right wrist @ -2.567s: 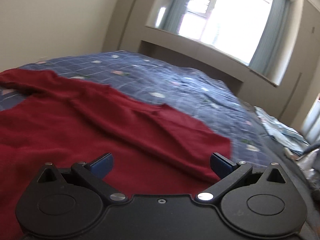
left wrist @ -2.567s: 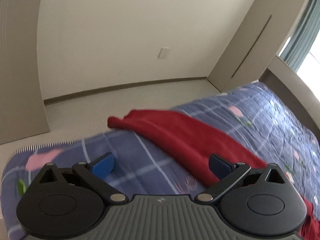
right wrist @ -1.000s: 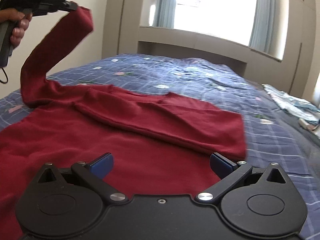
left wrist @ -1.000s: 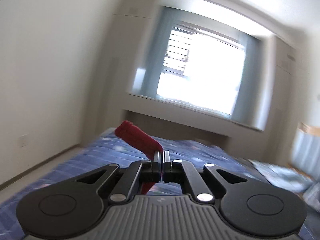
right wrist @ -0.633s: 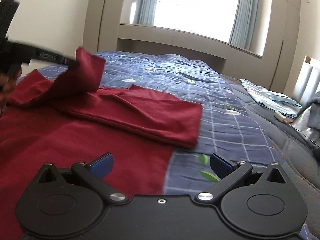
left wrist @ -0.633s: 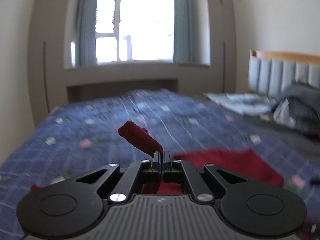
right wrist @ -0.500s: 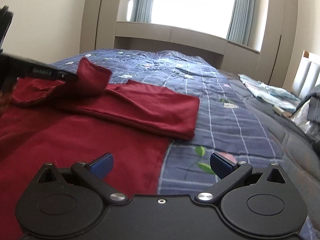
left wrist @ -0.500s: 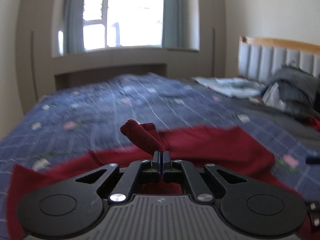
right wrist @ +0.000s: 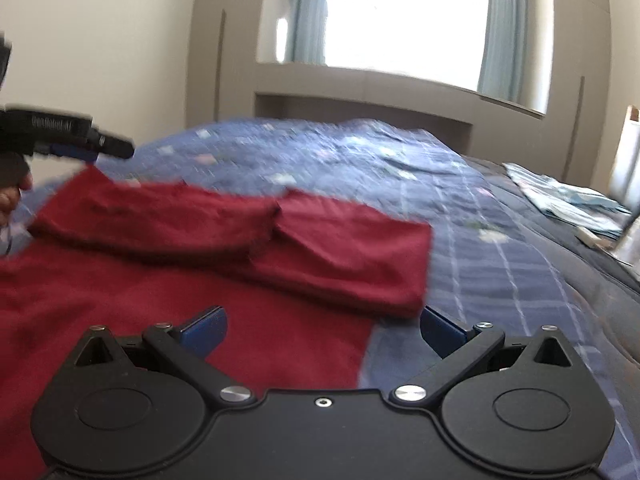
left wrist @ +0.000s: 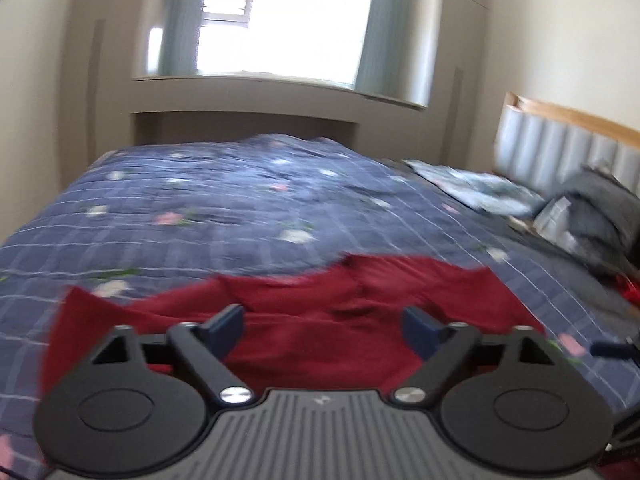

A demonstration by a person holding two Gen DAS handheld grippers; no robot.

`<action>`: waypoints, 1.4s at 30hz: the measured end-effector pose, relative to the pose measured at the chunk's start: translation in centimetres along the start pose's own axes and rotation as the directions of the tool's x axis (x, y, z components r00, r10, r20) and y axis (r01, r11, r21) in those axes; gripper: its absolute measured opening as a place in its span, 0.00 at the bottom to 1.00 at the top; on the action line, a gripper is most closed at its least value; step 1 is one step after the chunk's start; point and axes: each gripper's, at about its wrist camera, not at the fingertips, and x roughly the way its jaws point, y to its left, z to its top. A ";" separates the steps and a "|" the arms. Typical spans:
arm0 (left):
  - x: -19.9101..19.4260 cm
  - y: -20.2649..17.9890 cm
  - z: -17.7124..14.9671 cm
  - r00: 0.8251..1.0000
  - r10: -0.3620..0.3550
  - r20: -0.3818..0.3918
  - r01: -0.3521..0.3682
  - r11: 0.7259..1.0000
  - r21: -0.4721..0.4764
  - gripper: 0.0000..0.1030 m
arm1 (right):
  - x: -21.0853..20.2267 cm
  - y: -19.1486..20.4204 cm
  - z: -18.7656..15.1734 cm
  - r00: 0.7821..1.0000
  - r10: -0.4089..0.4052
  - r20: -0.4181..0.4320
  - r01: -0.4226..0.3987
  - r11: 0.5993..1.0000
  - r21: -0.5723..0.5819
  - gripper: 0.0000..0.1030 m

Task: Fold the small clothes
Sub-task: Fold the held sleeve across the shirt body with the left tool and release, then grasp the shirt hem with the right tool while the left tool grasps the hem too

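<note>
A dark red long-sleeved garment (right wrist: 168, 288) lies spread on the blue checked bedspread (right wrist: 500, 264). Both sleeves are folded across its body, and the left sleeve (right wrist: 160, 216) lies over the right sleeve (right wrist: 352, 248). In the left wrist view the garment (left wrist: 320, 300) fills the space beyond my left gripper (left wrist: 322, 326). Its jaws are opening wide and nothing is between them. From the right wrist view the left gripper (right wrist: 92, 148) hovers just above the sleeve's shoulder end. My right gripper (right wrist: 322, 330) stands open above the garment's lower edge, holding nothing.
The bedspread (left wrist: 240, 208) runs on to a window wall with curtains. A padded headboard (left wrist: 560, 152) stands at the right. Light patterned cloth (left wrist: 480, 192) and a grey pile of clothes (left wrist: 600, 208) lie near it. A person's hand (right wrist: 10, 196) holds the left gripper.
My left gripper carried the left sleeve over and down onto the garment, then opened and let it go. The sleeve now lies flat. The right gripper drifted slightly and stayed open.
</note>
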 end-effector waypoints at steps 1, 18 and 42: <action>-0.3 1.0 0.4 1.000 0.024 0.003 -0.024 1.000 -0.018 0.94 | 0.3 0.1 0.7 0.999 0.027 0.019 -0.027 1.000 0.010 0.99; 2.5 23.2 2.1 0.958 0.171 -0.231 -0.279 0.747 -0.604 0.96 | 13.0 1.7 5.1 0.970 0.234 -0.070 -0.206 0.937 0.283 0.08; 5.9 23.4 1.8 0.953 0.072 -0.294 -0.240 0.774 -0.587 0.92 | 4.1 4.0 2.0 0.940 0.331 0.081 -0.325 0.942 -0.080 0.04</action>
